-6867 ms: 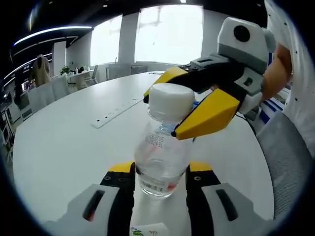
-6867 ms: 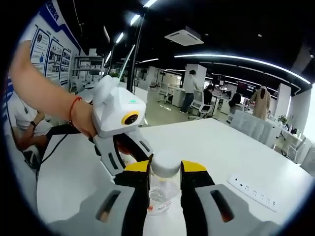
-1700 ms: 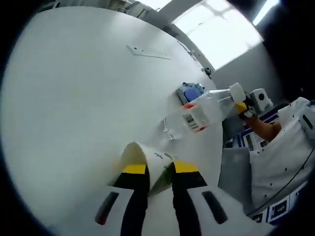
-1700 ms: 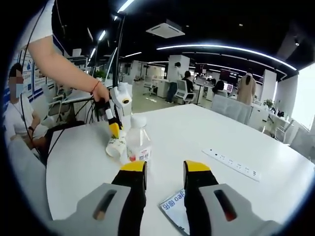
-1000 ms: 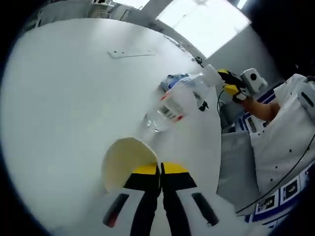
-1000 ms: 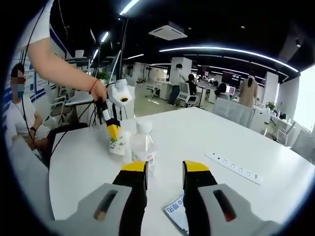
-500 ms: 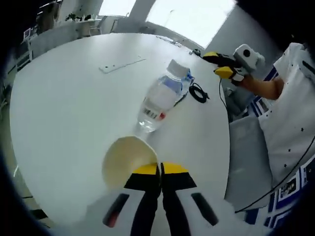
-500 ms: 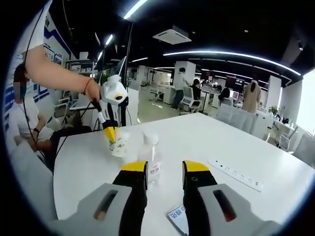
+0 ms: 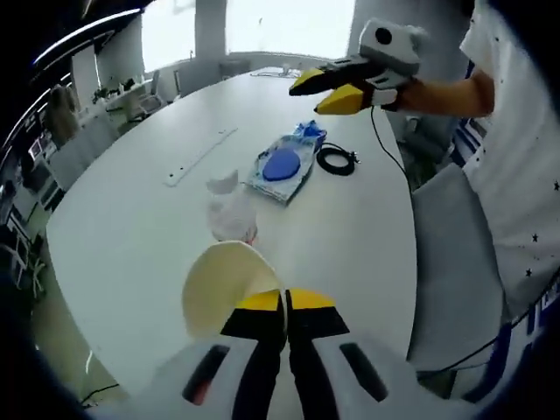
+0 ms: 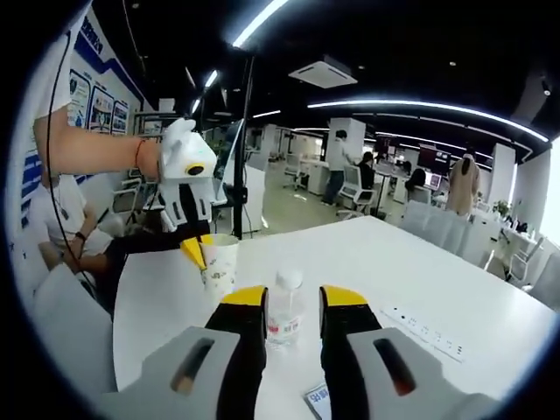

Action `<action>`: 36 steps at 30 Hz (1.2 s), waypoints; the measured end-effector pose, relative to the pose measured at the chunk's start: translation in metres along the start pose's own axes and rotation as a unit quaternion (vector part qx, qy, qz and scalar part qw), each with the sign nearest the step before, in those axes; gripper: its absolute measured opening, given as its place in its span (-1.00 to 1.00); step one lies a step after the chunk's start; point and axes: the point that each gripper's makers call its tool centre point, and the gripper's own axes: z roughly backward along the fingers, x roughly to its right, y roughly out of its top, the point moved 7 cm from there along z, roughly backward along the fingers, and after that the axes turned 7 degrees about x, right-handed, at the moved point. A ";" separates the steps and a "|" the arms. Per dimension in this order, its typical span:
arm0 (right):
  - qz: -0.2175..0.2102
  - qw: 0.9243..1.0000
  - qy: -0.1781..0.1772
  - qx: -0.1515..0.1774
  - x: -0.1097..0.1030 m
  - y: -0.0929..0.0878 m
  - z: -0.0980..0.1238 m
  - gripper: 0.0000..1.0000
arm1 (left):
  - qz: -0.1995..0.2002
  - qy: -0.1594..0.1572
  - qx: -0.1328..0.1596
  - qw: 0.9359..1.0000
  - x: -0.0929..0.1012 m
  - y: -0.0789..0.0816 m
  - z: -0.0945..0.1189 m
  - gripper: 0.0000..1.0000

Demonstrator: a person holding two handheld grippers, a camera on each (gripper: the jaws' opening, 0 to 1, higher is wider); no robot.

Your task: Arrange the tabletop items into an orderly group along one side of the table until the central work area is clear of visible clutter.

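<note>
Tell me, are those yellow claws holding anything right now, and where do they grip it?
The left gripper is pinched shut on the rim of a paper cup, lifted above the table. The right gripper is open and holds nothing.

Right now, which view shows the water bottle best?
The right gripper view: the bottle stands upright on the table, cap and label clear, beside the paper cup. The left gripper view shows it from above, partly behind the cup's rim.

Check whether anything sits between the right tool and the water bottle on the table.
Nothing visible does. The water bottle stands upright straight ahead of the open right tool, framed between its jaws. The paper cup, pinched by the left tool, is off to one side.
</note>
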 end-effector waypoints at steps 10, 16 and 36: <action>-0.007 0.998 0.068 0.002 -0.008 0.036 0.000 -0.59 | -0.089 0.016 -0.044 0.995 0.047 0.027 -0.012 -1.00; 0.040 0.989 0.136 -0.044 -0.022 0.046 -0.001 -0.62 | -0.137 0.025 -0.053 0.989 0.072 0.050 -0.025 -1.00; 0.117 0.936 0.238 -0.230 -0.045 0.027 0.021 -0.82 | -0.256 0.032 -0.118 0.959 0.133 0.093 -0.065 -1.00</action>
